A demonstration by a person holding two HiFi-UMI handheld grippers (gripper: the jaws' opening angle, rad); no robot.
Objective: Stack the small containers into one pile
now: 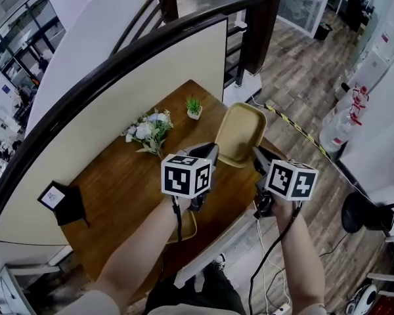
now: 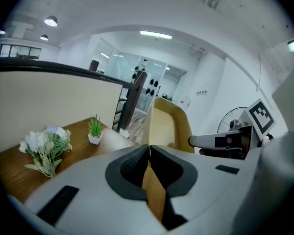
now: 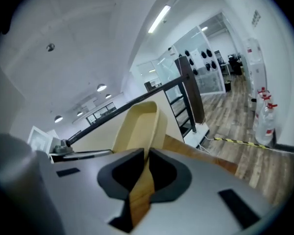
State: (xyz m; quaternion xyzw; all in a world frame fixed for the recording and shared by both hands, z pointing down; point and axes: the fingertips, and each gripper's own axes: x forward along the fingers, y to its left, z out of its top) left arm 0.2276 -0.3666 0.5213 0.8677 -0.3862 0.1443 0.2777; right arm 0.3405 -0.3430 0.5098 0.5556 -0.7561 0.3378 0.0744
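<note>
Fingers (image 2: 130, 170) of the left gripper (image 1: 212, 153) and right gripper (image 1: 258, 156) each pinch the near rim of the beige container (image 1: 240, 133), held ahead of them above the wooden table (image 1: 118, 176); move both hands level and together to avoid twisting it.

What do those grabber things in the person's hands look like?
The left gripper and right gripper each have a light grey body, with dark grey pads on the jaws. Each carries a white cube with black square markers. A thin black cable hangs from each. The person wears a light beige sleeve.
</note>
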